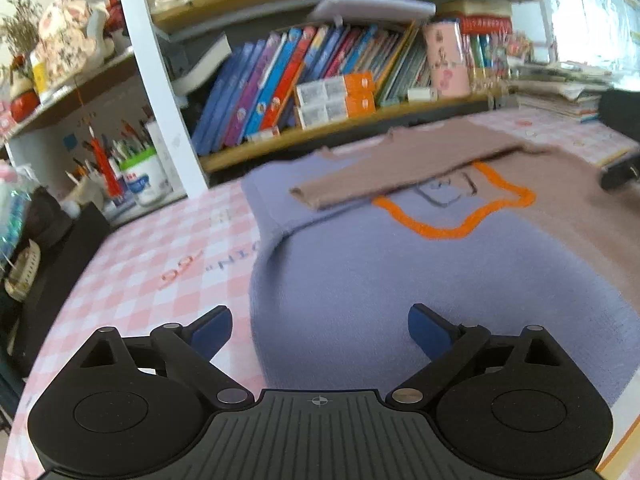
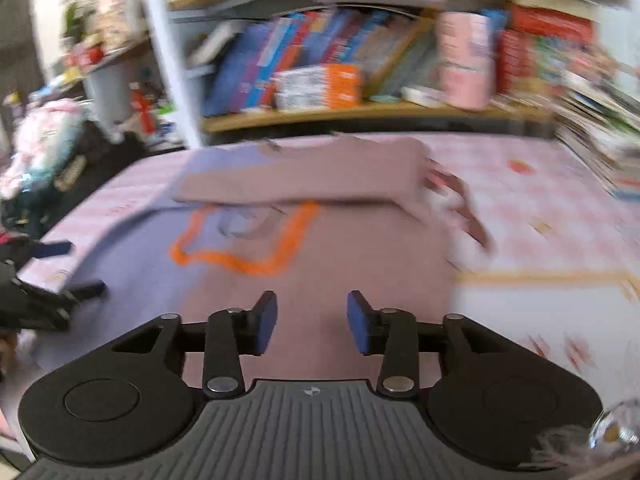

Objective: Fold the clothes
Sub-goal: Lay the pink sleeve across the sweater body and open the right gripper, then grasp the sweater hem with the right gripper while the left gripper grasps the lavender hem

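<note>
A lavender and dusty-pink sweater (image 1: 360,272) with an orange outlined patch (image 1: 456,208) lies flat on the pink checked tablecloth (image 1: 152,264). One pink sleeve (image 1: 392,176) is folded across its chest. My left gripper (image 1: 320,332) is open and empty above the sweater's lavender lower left part. My right gripper (image 2: 312,320) is open and empty above the pink half of the sweater (image 2: 340,248). The folded sleeve (image 2: 304,180) and orange patch (image 2: 244,240) show blurred in the right wrist view. The left gripper (image 2: 60,272) shows at that view's left edge.
A bookshelf (image 1: 340,80) full of books stands behind the table. Pen cups (image 1: 132,168) and clutter sit at the back left. Stacked books (image 2: 600,128) lie at the table's right. A dark object (image 1: 620,168) sits at the far right.
</note>
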Demonstrator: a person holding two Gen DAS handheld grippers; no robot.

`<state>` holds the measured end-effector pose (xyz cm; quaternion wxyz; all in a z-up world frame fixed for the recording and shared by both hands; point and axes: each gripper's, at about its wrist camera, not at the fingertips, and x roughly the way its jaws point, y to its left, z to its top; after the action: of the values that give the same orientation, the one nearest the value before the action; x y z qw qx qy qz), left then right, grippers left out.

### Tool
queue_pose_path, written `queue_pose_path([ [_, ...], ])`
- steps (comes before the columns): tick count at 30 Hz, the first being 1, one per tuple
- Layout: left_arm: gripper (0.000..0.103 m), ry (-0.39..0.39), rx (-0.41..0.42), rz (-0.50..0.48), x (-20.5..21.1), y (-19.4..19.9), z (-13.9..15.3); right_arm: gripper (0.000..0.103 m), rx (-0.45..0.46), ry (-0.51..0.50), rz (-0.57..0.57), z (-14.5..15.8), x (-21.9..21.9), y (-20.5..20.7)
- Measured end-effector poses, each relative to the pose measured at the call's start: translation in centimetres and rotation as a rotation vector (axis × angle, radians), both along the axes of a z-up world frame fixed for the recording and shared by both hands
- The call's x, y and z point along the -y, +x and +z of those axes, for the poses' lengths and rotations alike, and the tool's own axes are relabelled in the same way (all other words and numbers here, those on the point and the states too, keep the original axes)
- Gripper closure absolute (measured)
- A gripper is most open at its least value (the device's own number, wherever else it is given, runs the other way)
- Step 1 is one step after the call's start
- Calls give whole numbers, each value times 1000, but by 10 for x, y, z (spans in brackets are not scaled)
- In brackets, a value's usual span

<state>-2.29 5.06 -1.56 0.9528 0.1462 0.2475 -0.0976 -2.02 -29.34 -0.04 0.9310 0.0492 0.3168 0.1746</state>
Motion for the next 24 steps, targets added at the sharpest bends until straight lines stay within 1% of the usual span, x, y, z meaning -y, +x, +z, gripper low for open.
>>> queue_pose_path([
  [2, 9, -65, 22, -7, -8, -6, 5, 65, -10, 21, -60, -4, 16, -15],
  [4, 19, -146, -13, 0, -17, -9, 11, 65, -3, 45, -93, -5, 29, -31],
  [5, 28, -176, -28, 7, -21, -11, 13, 65, -1, 56, -103, -5, 34, -37],
  [6, 35, -206, -42, 13, -26, -13, 16, 65, 0, 64, -111, -6, 39, -44],
  [9, 41, -227, -70, 49, -33, -22, 18, 67, -14, 58, -108, -10, 45, -55],
  [11, 44, -255, -95, 67, -39, -28, 17, 67, -23, 64, -112, -13, 48, -61],
  [14, 46, -298, -135, 91, -48, -35, 13, 69, -37, 86, -114, -18, 49, -65],
  [16, 52, -311, -158, 111, -52, -35, 8, 70, -34, 93, -103, -19, 48, -66],
  [18, 64, -327, -172, 135, -57, -32, 5, 72, -34, 103, -88, -20, 47, -66],
  [19, 65, -339, -182, 141, -58, -30, 4, 73, -36, 115, -77, -20, 47, -65],
  [20, 69, -350, -193, 145, -60, -28, 2, 75, -36, 117, -73, -20, 47, -64],
  [21, 72, -356, -199, 149, -60, -27, 1, 77, -36, 119, -69, -21, 47, -63],
  [22, 74, -357, -199, 148, -59, -27, 0, 85, -39, 120, -67, -21, 47, -62],
  [23, 78, -362, -202, 143, -59, -26, 1, 89, -42, 125, -65, -22, 47, -61],
  [24, 85, -374, -209, 135, -58, -24, 1, 90, -42, 130, -59, -22, 48, -60],
])
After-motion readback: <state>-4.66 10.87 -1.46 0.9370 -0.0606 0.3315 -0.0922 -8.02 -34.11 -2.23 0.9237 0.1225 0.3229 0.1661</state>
